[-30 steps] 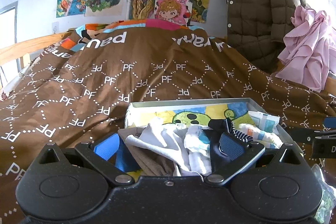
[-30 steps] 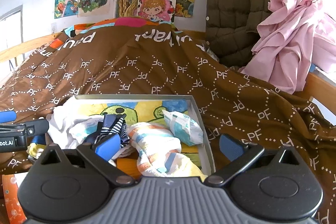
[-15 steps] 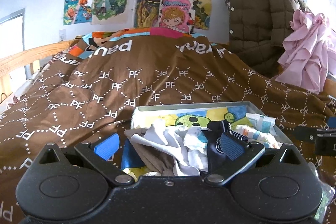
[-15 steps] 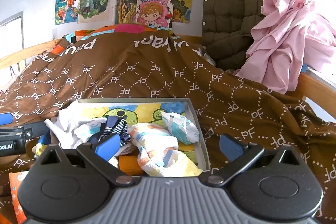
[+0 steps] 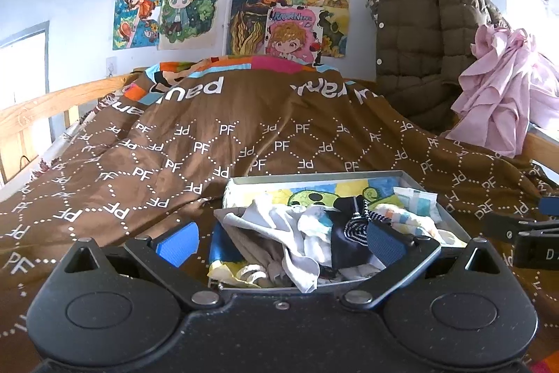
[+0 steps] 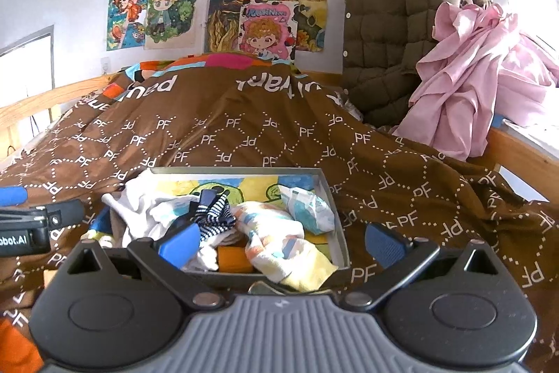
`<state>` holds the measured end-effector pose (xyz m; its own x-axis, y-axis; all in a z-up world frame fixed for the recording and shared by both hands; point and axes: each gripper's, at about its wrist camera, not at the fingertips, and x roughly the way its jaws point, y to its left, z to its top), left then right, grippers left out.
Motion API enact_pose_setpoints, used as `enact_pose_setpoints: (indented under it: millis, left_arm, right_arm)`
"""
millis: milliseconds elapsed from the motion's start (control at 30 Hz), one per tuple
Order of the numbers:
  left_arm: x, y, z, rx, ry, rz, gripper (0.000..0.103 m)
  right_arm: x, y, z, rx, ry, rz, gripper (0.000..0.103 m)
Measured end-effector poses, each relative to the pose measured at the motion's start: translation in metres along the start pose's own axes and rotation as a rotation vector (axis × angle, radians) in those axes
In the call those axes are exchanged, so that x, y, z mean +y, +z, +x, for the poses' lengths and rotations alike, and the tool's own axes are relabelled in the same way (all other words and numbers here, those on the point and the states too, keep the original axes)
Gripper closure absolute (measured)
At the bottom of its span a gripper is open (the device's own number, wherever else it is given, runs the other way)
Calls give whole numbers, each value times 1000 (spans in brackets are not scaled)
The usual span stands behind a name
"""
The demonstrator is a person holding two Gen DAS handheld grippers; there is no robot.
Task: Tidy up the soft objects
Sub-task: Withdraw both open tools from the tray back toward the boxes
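Left wrist view showed the tray (image 5: 314, 176) sitting on the rumpled brown blanket (image 5: 209, 135), heaped with a tangle of small clothes: a white cloth (image 5: 279, 226), a striped sock (image 5: 356, 226) and a pastel cloth (image 5: 408, 219). The likely trouble was that the pieces overlapped, so pinching one could drag a neighbour over the low rim, and the soft bedding could let the tray tip or slide under a push. The left gripper (image 5: 279, 242) was spread wide over the near end of the tray, holding nothing; whether a pad brushed the clothes could not be told. The right gripper (image 6: 281, 242) was equally spread and empty, hovering at the tray's near right corner.
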<state>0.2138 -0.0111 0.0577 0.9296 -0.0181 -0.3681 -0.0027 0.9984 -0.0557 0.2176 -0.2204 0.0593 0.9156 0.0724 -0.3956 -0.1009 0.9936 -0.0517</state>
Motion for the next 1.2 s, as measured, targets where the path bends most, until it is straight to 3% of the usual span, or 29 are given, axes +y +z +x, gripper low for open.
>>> enact_pose_setpoints:
  millis: [300,633,1000,1200]
  left_arm:
    - [0,-11,-42,-38,22,-22,1]
    - [-9,-29,-73,-19,-2,-36,1]
    - [-3,-52,-99,-30,26,-64,1]
    - [-1,-64,-108,18,28,-98,1]
  right_arm:
    - [5,-9,-34,-27,22,2,0]
    - [9,-21,-65,-29,35,4,0]
    - [9,-32,-87,-50,17,36,0]
    - [10,-38,-99,-56,23,47,0]
